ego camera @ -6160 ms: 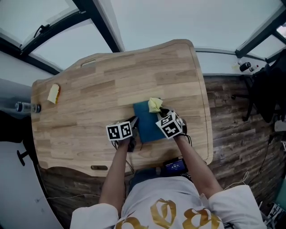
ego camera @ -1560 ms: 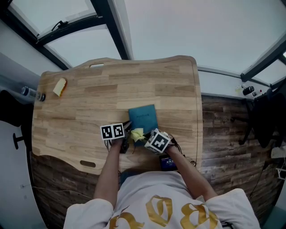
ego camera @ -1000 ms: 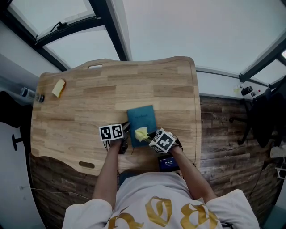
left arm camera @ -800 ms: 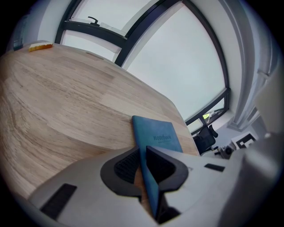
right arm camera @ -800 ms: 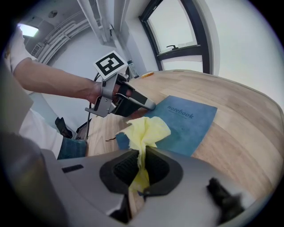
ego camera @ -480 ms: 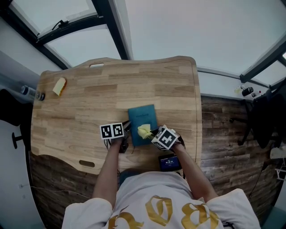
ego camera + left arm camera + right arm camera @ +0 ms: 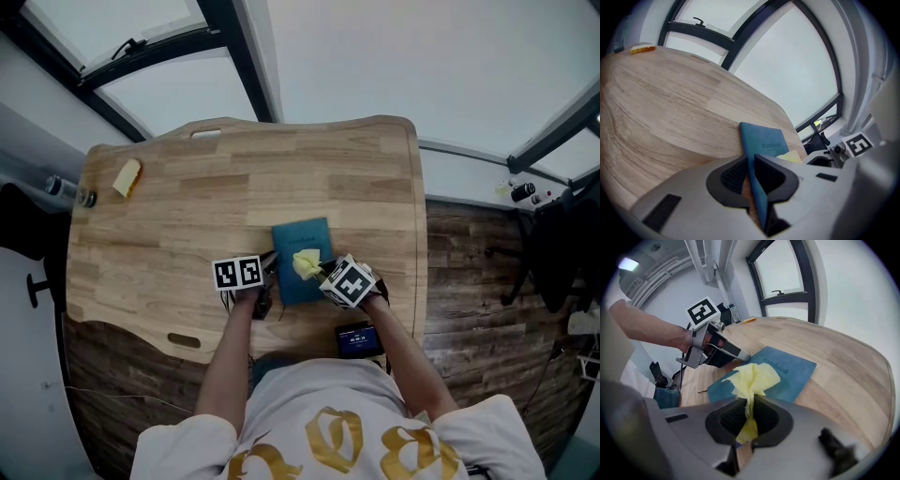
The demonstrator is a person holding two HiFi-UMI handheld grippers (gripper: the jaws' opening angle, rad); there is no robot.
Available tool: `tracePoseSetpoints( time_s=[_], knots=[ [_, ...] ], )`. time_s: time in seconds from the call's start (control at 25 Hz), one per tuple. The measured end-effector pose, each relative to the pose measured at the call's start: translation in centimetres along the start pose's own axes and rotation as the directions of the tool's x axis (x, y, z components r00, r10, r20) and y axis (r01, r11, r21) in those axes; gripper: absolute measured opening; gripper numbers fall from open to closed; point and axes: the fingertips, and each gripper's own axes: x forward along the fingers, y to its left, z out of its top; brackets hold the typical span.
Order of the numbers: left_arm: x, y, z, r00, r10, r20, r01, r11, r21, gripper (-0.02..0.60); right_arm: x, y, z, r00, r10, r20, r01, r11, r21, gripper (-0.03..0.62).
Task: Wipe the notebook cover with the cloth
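Head view, counter: pale wood with rounded corners, seen from steeply above.
Head view, notebook: blue, lying flat on the counter, close to the near edge and right of its middle.
Head view, cloth: yellow and bunched, resting on the notebook's cover about halfway along it.
Head view, left hand-held gripper: at the notebook's left edge, toward its near corner, with a black-and-white marker cube on top.
Head view, right hand-held gripper: over the notebook's near right part, tip at the cloth.
Head view, other things: small yellow block by the counter's far left corner; bottle just off the left edge; dark device just past the near edge, beside the right forearm.
Left gripper view, left hand-held gripper: pinching the notebook by its edge, the cover running thin between the two dark pads.
Left gripper view, beyond the pads: the word "notebook" printed on the blue cover; cloth showing yellow at the cover's right side.
Right gripper view, right hand-held gripper: pressed together on a fold of the cloth, which fans out ahead onto the notebook.
Right gripper view, left hand-held gripper: tip at the notebook's far side as seen from here, carried by a hand.
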Motion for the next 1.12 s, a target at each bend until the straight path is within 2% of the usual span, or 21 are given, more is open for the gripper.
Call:
tracePoseSetpoints(
  time_s=[0.32,1.12],
  knots=[
    [-0.1,0.0,0.0,1.0,-0.002,0.0,0.002,1.0,-0.001,0.057,0.0,-2.1,1.1,0.996,-0.082,0.039,0.079,0.995,0.066,0.037],
    [-0.1,0.0,0.0,1.0,-0.005,-0.002,0.005,1.0,-0.004,0.057,-0.8,-6.0,2.5,0.962,-0.26,0.085,0.253,0.964,0.083,0.037]
  ],
)
